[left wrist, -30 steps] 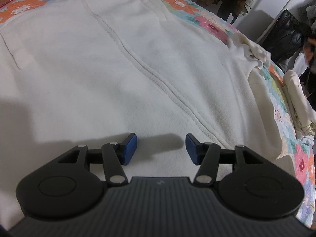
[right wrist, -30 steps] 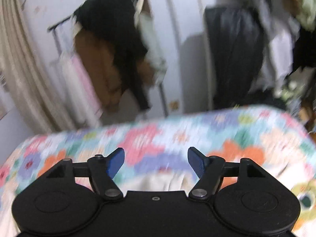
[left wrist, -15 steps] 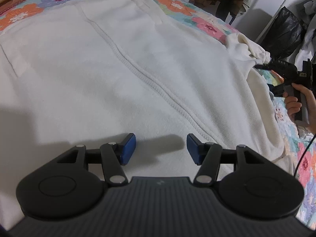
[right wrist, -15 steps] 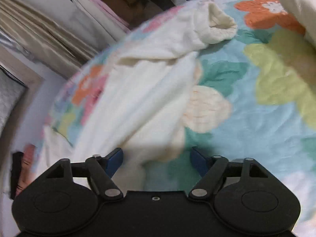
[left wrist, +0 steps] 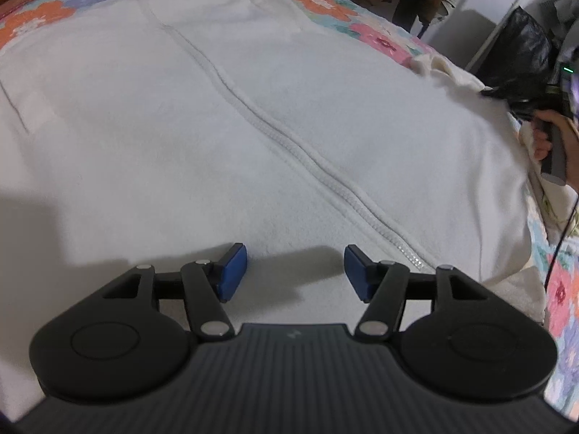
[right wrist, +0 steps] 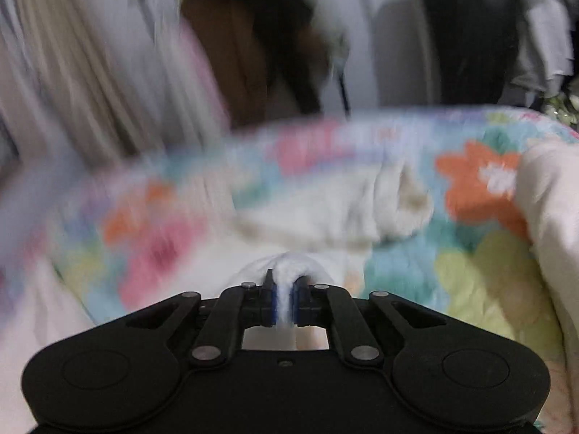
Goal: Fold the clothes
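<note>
A white fleece zip-up jacket (left wrist: 253, 115) lies spread flat on a flowered bedspread (left wrist: 325, 3), its zipper (left wrist: 311, 159) running from top left to bottom right. My left gripper (left wrist: 295, 271) is open and empty, low over the jacket near its hem. My right gripper (right wrist: 284, 300) is shut on a pinch of the white sleeve fabric (right wrist: 286, 271); the sleeve cuff (right wrist: 409, 202) lies ahead on the bedspread (right wrist: 398, 271). In the left wrist view the right gripper (left wrist: 514, 97) and the hand holding it show at the jacket's right edge.
Another cream garment (right wrist: 550, 217) lies at the right of the bed. A clothes rack with dark and brown coats (right wrist: 275, 36) and pale curtains (right wrist: 54, 72) stand behind the bed. A black bag (left wrist: 521, 50) is beyond the bed's far right corner.
My right gripper swung down to the sleeve and closed on its fabric; it was open before. My left gripper stayed open over the jacket, drifting slightly.
</note>
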### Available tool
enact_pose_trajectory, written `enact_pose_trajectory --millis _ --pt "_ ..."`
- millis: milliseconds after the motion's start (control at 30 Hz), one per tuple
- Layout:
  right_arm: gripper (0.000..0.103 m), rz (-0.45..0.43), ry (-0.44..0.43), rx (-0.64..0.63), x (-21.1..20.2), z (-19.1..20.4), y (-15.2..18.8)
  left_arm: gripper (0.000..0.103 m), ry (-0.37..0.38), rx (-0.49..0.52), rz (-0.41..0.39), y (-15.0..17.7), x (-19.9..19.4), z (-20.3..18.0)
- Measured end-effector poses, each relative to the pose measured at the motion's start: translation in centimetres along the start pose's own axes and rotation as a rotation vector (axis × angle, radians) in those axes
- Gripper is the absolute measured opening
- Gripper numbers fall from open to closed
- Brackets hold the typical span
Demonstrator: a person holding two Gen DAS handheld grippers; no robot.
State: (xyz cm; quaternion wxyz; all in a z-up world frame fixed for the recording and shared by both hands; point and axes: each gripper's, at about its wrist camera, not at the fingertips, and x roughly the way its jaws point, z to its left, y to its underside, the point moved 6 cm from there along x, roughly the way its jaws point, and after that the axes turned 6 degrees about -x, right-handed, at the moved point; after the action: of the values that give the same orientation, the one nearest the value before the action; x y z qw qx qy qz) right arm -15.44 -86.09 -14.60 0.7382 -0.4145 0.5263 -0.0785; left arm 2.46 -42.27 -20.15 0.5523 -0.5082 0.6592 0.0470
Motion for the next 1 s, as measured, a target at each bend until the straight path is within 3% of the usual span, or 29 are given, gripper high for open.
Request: enact_pose_trajectory --millis 100,167,267,400,467,533,567,633,700,733,767,833,900,1000 --pt "0.019 0.010 0.043 0.014 0.5 -0.9 1.0 0.060 -0.005 0.014 0.006 0.2 -0.3 -0.2" --pt "0.039 -0.011 0.065 0.058 -0.3 -2.0 1.4 0.060 0.004 0.005 0.010 0.2 -0.6 0.0" --pt "0.040 -0.024 0.069 0.088 -1.5 -2.9 1.3 0.060 0.024 -0.026 0.013 0.0 -0.8 0.4" --pt "0.043 -0.027 -0.028 0.103 -3.1 -2.4 1.5 0.061 0.021 -0.016 0.011 -0.1 -0.7 0.1" --pt "0.059 -0.004 -0.093 0.090 -3.6 -1.5 2.3 0.062 0.018 -0.011 0.009 -0.1 -0.7 -0.2" --pt "0.069 0.040 -0.140 0.052 -3.8 -0.4 3.5 0.063 0.018 -0.008 0.010 -0.2 -0.6 -0.3" --pt "0.069 0.069 -0.162 0.025 -3.8 0.2 4.3 0.063 0.018 -0.008 0.011 -0.3 -0.5 -0.3" --pt "0.065 0.122 -0.193 -0.071 -3.3 1.5 6.3 0.063 0.018 -0.009 0.012 -0.4 -0.5 -0.4" --pt "0.014 0.116 -0.066 -0.295 -2.7 2.5 7.9 0.063 0.016 -0.009 0.011 -0.6 -0.4 -0.5" --pt "0.005 0.098 0.007 -0.383 -2.5 2.5 8.4 0.063 0.012 -0.007 0.012 -0.6 -0.4 -0.6" --pt "0.004 0.077 0.070 -0.424 -2.3 1.9 8.6 0.063 0.005 -0.001 0.012 -0.5 -0.5 -0.8" --pt "0.000 0.056 0.175 -0.356 -2.1 -0.1 8.5 0.063 -0.011 0.022 0.011 -0.5 -0.8 -1.3" --pt "0.000 0.053 0.210 -0.284 -2.3 -2.2 8.7 0.063 -0.015 0.045 0.006 -0.4 -1.3 -2.1" --pt "0.008 0.049 0.062 -0.177 -4.0 -3.2 9.2 0.063 -0.010 0.077 -0.010 -0.2 -2.3 -3.9"
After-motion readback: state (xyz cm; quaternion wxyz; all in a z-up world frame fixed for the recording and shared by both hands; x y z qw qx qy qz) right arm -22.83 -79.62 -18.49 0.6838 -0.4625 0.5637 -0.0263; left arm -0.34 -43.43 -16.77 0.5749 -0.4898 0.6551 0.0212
